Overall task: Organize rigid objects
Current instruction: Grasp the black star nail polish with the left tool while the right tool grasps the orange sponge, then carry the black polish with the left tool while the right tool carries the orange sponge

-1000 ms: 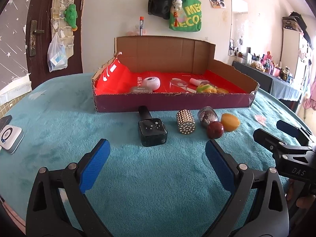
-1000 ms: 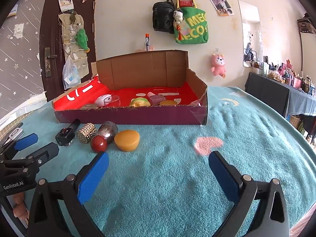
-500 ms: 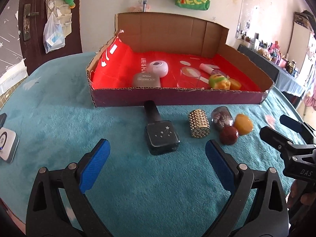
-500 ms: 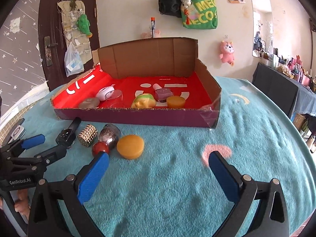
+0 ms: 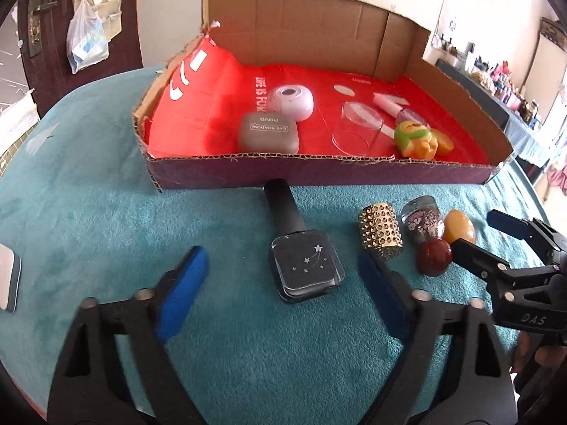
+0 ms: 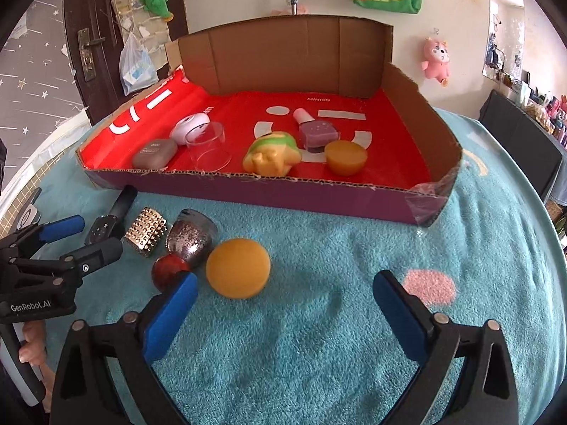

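Observation:
A cardboard box with a red lining stands on the teal cloth and holds several small items. In front of it lie a black nail polish bottle, a gold studded cylinder, a glittery jar, a dark red ball and an orange piece. My left gripper is open, its blue pads either side of the black bottle's base. My right gripper is open, just short of the orange piece. The box also shows in the right wrist view.
In the box lie a grey eyeshadow case, a white round device, a clear glass cup, a green-yellow toy and a purple polish bottle. A white device lies at the left edge.
Both grippers have moved forward and lower toward the row of objects; the left now frames the black bottle and the right nears the orange piece. Both stay open.

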Available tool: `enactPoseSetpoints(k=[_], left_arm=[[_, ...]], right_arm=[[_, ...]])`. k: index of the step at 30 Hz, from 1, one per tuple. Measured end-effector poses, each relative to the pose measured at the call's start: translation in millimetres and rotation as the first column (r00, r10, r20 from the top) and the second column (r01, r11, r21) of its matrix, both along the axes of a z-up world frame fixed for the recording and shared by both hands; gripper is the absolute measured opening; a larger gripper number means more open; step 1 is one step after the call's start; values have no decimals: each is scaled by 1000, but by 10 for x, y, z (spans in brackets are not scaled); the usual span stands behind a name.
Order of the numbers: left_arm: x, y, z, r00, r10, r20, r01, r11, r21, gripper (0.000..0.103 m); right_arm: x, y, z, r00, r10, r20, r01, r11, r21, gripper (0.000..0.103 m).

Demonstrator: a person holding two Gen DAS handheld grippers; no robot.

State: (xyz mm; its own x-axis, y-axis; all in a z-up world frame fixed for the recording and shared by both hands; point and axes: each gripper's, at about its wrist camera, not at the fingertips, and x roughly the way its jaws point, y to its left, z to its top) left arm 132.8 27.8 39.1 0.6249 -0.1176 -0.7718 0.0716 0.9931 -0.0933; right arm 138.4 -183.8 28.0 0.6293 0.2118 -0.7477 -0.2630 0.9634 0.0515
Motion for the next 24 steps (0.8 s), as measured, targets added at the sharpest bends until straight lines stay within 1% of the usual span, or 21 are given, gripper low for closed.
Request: enactPoseSetpoints(k=[2, 3, 4, 5, 6, 7, 8, 9, 11, 17, 24], left_arm=[[28, -15, -15, 1000, -3, -4, 3, 1000, 15, 72], [35, -25, -12, 1000, -2, 3, 2, 1000, 22, 63], [40, -33, -7, 1000, -8, 8, 8, 1000, 17, 57], [57, -32, -1, 1000, -17, 9, 17, 1000, 7, 53], [63, -48, 5, 999, -36, 12, 36, 999, -8, 43], [58, -63, 14, 999, -50, 15, 50, 999, -17, 40], [43, -85, 27, 999, -50, 19, 50, 999, -5, 40], [31, -106, 37, 998, -59, 24, 59, 998, 3, 40], [-2, -130, 69, 996, -81, 34, 81, 997, -2, 40], [-68, -146, 164, 993, -97, 61, 97, 995, -6, 40], [-80, -146, 180, 993, -99, 65, 100, 995, -9, 40]], right_arm=[[45, 14, -28, 1000, 8, -25, -8, 1000, 6, 89], [51, 20, -30, 1000, 12, -27, -12, 1000, 7, 88], [50, 30, -24, 1000, 15, -22, -15, 1000, 4, 86], [48, 44, -15, 1000, 25, -17, -25, 1000, 6, 78], [50, 64, -12, 999, 40, -14, -40, 999, 7, 69], [44, 97, -17, 998, 57, -13, -57, 998, 0, 65], [30, 126, -14, 997, 75, -8, -75, 997, -8, 54], [17, 143, -3, 996, 92, -1, -92, 996, -6, 40], [-12, 163, 28, 994, 105, 12, -105, 994, -7, 40], [-36, 137, 124, 994, 104, 34, -105, 994, 28, 40], [-44, 145, 93, 994, 110, 19, -111, 994, 25, 40]])
